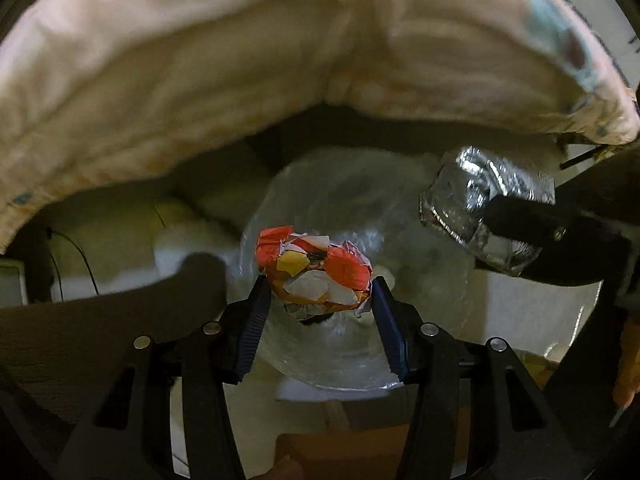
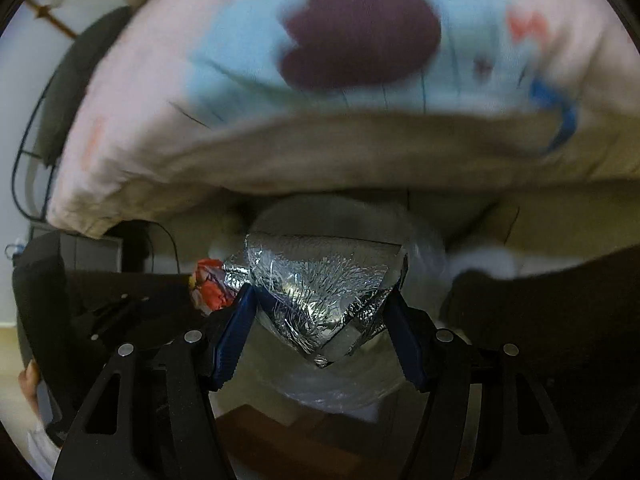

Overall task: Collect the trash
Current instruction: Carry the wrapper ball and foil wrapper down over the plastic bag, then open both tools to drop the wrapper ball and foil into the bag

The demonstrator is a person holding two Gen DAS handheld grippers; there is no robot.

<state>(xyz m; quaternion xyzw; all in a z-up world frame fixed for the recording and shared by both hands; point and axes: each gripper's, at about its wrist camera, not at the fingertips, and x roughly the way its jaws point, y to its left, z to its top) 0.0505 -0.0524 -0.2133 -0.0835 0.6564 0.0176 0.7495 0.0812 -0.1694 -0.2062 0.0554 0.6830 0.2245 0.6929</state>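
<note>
Overhead in both views hangs a large pale quilt (image 1: 248, 80), cream on the underside and printed on top with a light-blue patch and a dark maroon shape (image 2: 360, 32). Below it the floor is dim, with a brown box (image 1: 332, 452) at the bottom edge and a thin black cable (image 1: 86, 264) trailing off to the left.

Under both grippers sits a round bin lined with a clear bag (image 1: 420, 280); its rim shows as a pale, glossy ring, blurred in places.

The left gripper (image 1: 320, 296) is clamped on a crumpled wrapper (image 1: 314, 270), red, orange, yellow and white, its blue fingers (image 1: 254, 332) pressing the ball from either side. The wrapper is held above the bag's opening, roughly over its middle.

The right gripper (image 2: 322, 308) is clamped on a wad of crinkled silver foil (image 2: 316, 284), folded to a point at its lower end. In the left wrist view the foil (image 1: 472, 204) appears to the right of the wrapper and apart from it, over the bag's far right rim, with one black finger (image 1: 532, 224) across it. From the right wrist the wrapper (image 2: 210, 284) peeks out just left of the foil.
</note>
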